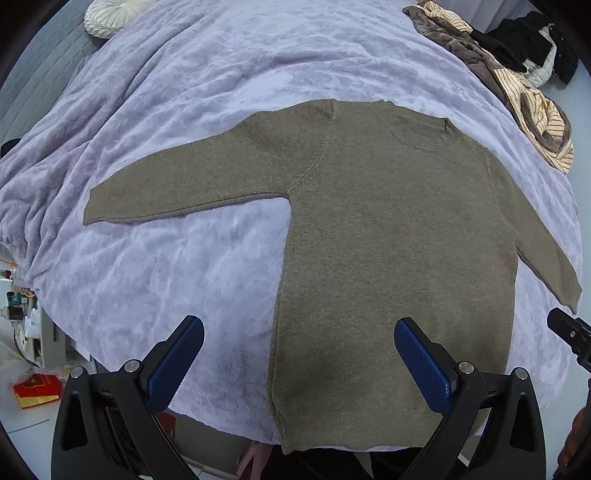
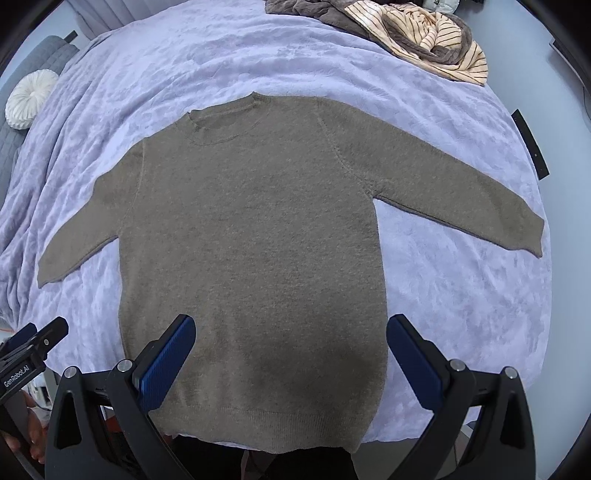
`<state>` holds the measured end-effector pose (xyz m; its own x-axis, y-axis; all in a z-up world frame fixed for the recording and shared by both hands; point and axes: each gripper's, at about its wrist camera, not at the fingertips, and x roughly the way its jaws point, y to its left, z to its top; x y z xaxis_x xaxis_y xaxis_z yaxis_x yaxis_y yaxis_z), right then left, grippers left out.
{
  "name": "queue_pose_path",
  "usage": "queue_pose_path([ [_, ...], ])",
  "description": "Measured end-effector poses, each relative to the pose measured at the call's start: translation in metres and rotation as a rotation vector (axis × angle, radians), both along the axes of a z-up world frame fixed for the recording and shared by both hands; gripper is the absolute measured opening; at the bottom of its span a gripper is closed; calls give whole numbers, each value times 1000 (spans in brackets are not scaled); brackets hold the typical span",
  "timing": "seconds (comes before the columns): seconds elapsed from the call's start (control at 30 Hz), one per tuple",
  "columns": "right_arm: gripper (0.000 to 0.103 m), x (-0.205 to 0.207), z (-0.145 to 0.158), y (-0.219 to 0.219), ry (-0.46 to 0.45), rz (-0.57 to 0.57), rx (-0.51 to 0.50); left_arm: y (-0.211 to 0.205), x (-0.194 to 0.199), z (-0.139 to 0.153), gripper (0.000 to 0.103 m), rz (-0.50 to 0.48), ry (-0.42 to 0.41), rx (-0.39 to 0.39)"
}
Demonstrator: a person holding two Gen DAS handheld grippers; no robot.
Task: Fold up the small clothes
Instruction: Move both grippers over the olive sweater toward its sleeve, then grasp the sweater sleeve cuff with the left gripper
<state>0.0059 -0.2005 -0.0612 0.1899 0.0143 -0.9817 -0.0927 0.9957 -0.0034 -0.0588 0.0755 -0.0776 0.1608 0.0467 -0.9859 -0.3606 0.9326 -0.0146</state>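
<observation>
The sweater lies flat on the bed, sleeves spread. Both the left gripper and right gripper hover wide apart, holding nothing. Only the left view shows floor clutter.

Open blanket flanks the sweater on both sides; a clothes pile crowds the far right corner.

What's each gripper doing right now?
Left gripper: open, holding nothing, above the sweater.
Right gripper: open, holding nothing.
</observation>
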Motion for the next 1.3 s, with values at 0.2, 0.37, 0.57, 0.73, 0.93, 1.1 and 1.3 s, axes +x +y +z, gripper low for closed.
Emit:
queue_pose_path([
  [0.2,103,0,4,3,0,5,-19,4,-3,2,103,6,-12,-9],
  [0.37,103,-3,8,8,-8,6,-12,10,-5,3,103,14,-23,-15],
  [0.57,103,-7,9,13,-19,-13,0,19,-7,4,103,11,-33,-14],
  [0.73,103,-10,8,18,-18,-19,2,31,-8,2,103,13,-35,-14],
  [0.93,103,-13,2,32,-4,-36,2,47,-8,-7,103,8,-21,-18],
  [1.1,103,-15,-10,49,19,-38,2,65,-8,-22,103,10,-1,-30],
  [1.3,103,-18,-36,82,60,27,-6,102,-9,-57,103,46,0,-76],
])
